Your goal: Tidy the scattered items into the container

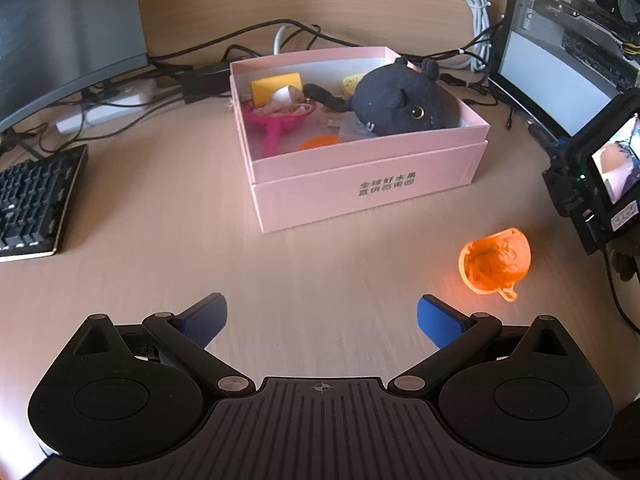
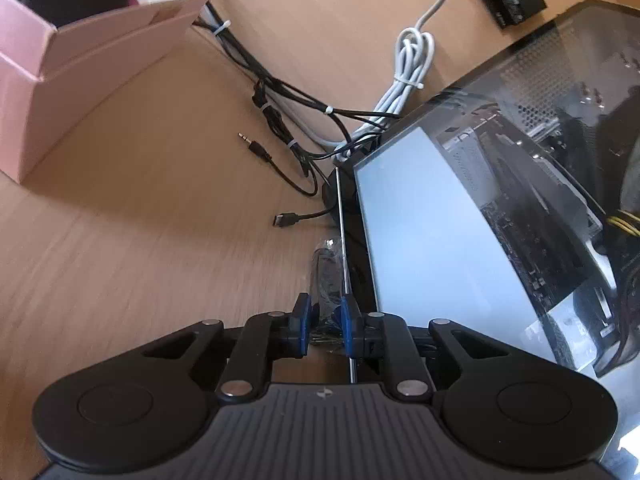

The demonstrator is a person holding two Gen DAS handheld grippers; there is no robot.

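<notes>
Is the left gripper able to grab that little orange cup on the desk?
Probably yes. The left gripper has its jaws wide open, and the orange cup lies on bare desk just ahead to its right, nothing between them.

Bare desk (image 1: 168, 240) lies open before the pink box (image 1: 360, 184); keyboard (image 1: 32, 200) left, orange cup (image 1: 496, 260) right.

Evenly lit by soft daylight, warm over the desk (image 1: 160, 216). Streaked with motion blur across the wood grain in both views. Soft shadow beside the box (image 2: 80, 80). Pale glare on the glass panel (image 2: 420, 232). Strong fisheye bending at the edges. Orange cup (image 1: 495, 261) oversaturated, glowing.
</notes>
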